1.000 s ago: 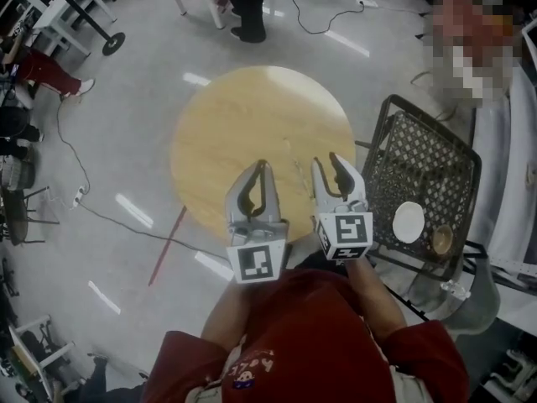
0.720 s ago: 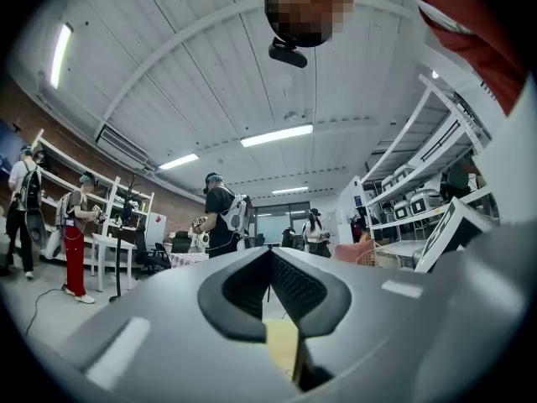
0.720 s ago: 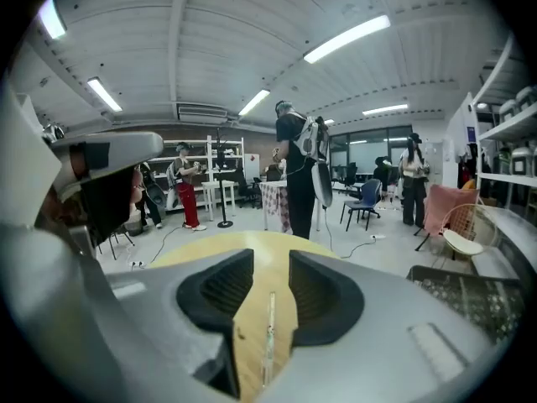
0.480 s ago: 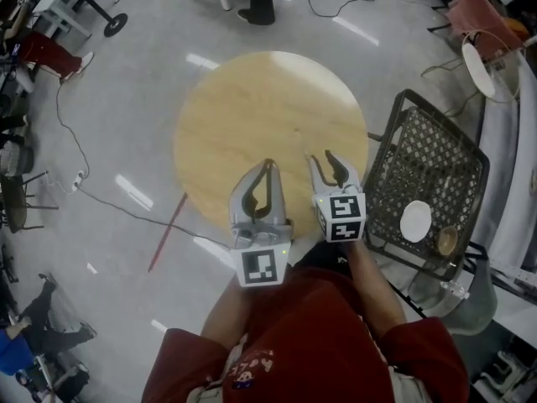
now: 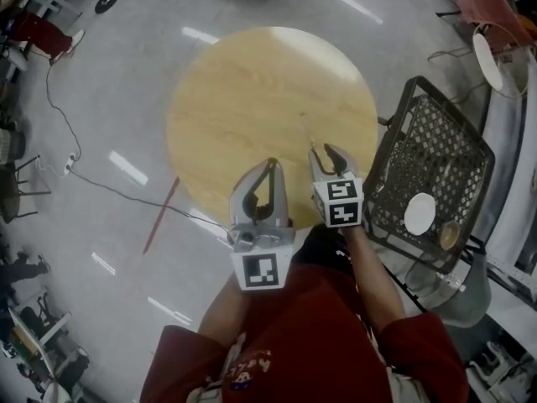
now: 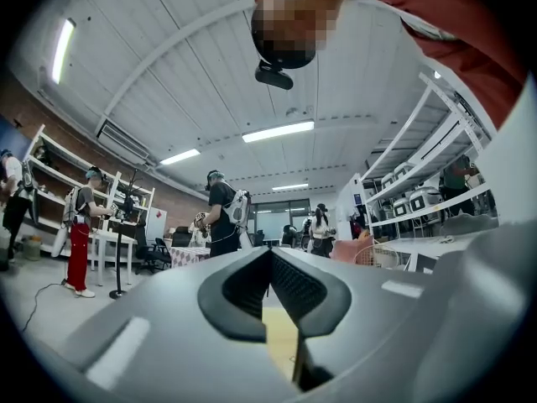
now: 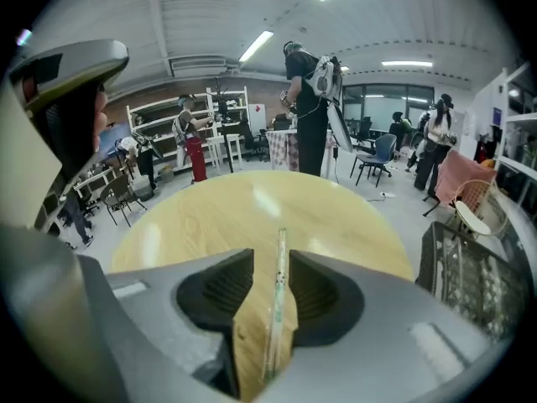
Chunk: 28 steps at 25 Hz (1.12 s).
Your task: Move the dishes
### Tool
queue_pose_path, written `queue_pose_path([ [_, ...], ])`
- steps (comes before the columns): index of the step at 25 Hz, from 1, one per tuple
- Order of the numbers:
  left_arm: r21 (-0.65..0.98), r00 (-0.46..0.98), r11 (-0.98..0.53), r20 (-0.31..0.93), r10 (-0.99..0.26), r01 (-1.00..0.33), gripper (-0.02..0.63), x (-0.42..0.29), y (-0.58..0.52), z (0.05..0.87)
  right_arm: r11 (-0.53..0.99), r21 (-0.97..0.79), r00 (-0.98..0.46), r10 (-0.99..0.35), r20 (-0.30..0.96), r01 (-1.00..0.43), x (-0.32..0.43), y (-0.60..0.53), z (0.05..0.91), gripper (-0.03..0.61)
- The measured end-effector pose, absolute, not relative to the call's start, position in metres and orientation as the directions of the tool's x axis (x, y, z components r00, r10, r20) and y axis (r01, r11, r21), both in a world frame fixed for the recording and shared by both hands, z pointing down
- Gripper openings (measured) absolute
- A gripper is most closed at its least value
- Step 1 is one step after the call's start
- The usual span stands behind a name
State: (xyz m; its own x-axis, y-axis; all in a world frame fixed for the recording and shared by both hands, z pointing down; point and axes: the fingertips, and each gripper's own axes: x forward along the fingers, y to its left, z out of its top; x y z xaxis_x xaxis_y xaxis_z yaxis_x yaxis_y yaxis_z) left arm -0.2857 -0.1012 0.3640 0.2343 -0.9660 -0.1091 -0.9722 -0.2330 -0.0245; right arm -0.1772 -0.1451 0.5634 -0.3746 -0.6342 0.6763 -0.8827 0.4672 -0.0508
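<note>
My right gripper [image 5: 325, 151] [image 7: 267, 261] hangs over the near edge of the round wooden table [image 5: 268, 99], tipped downward. Between its jaws stands a thin clear dish [image 7: 275, 309] seen edge-on, and the jaws are shut on it. In the head view the dish shows only as a faint line [image 5: 311, 139] ahead of the jaws. To its left my left gripper [image 5: 270, 166] [image 6: 270, 254] points about level with its jaws together and nothing in them. A white plate [image 5: 419, 214] and a small brownish bowl [image 5: 448, 235] lie in a black wire basket [image 5: 436, 141] right of the table.
The wire basket [image 7: 482, 280] stands close to the table's right side. A cable [image 5: 92, 183] runs over the floor at left. Several people stand beyond the table, one close behind it [image 7: 312, 107]. A pink chair [image 5: 491, 7] is at the far right.
Both grippers have sunk toward the table's near edge. The right one came down more and tipped forward, with the clear dish still between its jaws.
</note>
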Motion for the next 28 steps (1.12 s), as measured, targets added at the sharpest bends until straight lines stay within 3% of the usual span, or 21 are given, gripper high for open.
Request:
queue_pose_path([
  [13,-0.019,0.268,-0.267,-0.064,-0.961,-0.964,0.007,-0.288,-0.11,0.391,0.446,-0.074,-0.328,-0.524,0.786,-0.892,-0.17,-0.14,0.628,0.129],
  [28,0.014,0.263,-0.264,-0.049,-0.963,-0.964,0.006,-0.295,-0.112,0.399,0.422,-0.046,-0.294,-0.546,0.784,-0.905,-0.175,-0.137,0.632,0.114],
])
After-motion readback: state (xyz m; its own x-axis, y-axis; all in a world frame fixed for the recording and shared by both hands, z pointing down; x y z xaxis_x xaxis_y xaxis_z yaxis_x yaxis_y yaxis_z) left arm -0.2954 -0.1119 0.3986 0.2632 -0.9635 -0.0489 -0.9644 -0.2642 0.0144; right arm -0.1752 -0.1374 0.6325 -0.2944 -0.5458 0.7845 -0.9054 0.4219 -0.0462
